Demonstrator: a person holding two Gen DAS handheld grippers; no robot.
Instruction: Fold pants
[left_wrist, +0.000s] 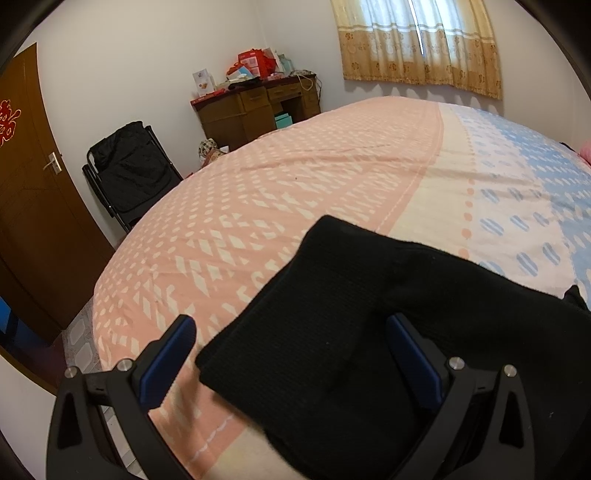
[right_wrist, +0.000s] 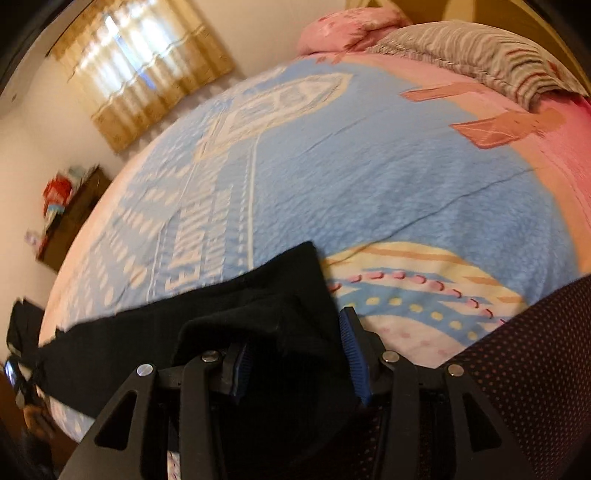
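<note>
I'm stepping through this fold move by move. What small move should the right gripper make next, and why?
Probably close the right gripper on the black pants. A bunched fold of the cloth lies between its blue pads, but the jaws stand apart. The left gripper is wide open too, over the pants on the bed.

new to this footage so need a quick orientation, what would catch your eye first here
The black pants, folded and lying at the near edge of the bed, stand out against the pastel bedsheet patterned in pink and blue. The left gripper hangs over them with its jaws wide apart, and black cloth lies bunched between the jaws of the right gripper. Across the room a cluttered wooden desk sits beside yellow curtains.
</note>
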